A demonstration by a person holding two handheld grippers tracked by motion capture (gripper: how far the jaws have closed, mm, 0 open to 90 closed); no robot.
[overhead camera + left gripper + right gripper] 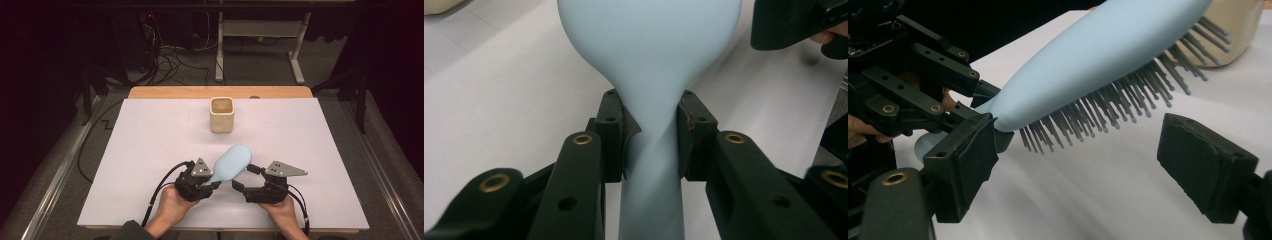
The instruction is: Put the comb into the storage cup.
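Note:
My left gripper (214, 181) is shut on the neck of a light blue hairbrush (232, 161), near the front middle of the white table (150, 150). In the left gripper view both pads press the brush (649, 50) just below its head, at my left gripper (650, 135). The head points up and away, bristles facing right. My right gripper (245, 177) stands open beside the bristles. In the right gripper view its jaws (1085, 160) are wide apart under the brush (1098, 55) with nothing between the pads. A beige square cup (221, 115) stands upright farther back.
The cup (1238, 30) lies just behind the brush head in the right gripper view. A wooden table edge (220, 92) runs along the back. Beyond it are a white desk frame (260, 30) and cables (170, 60) on the floor.

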